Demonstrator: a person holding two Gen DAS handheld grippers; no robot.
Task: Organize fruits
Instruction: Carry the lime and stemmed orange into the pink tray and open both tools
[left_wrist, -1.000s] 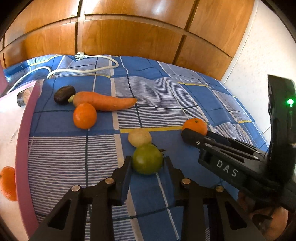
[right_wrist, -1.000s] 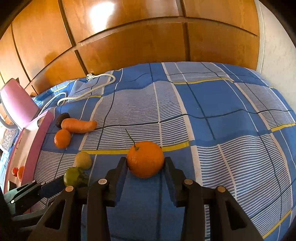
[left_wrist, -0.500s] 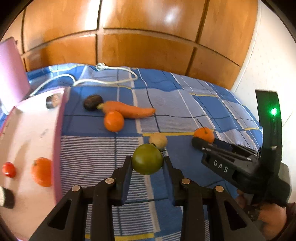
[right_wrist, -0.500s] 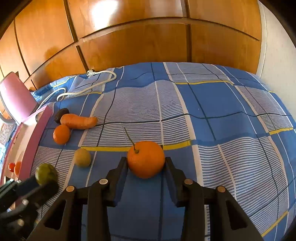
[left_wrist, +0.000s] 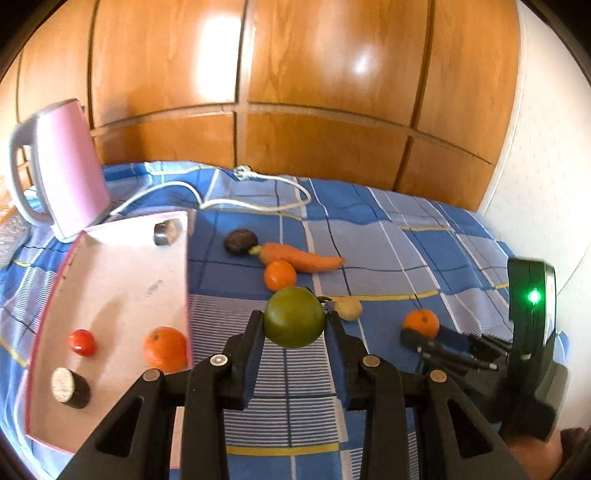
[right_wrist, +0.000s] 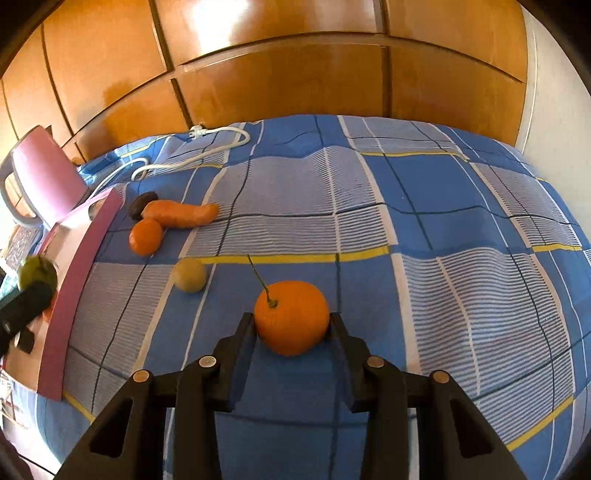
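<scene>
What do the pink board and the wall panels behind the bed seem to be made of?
Pink board: probably plastic, matte, going by its even colour, scuff marks and moulded raised rim. Wall panels: wood or wood veneer, glossy varnish, going by visible grain and bright window reflections.

A wall of glossy wooden panels (left_wrist: 295, 110), orange-brown with dark grooves between them, fills the background and carries bright patches of reflected light. A pale, finely textured wall (left_wrist: 546, 155) meets it on the right. Below them lies a blue checked cover (right_wrist: 424, 229) with white stripes and thin yellow lines, rumpled into soft folds.
</scene>
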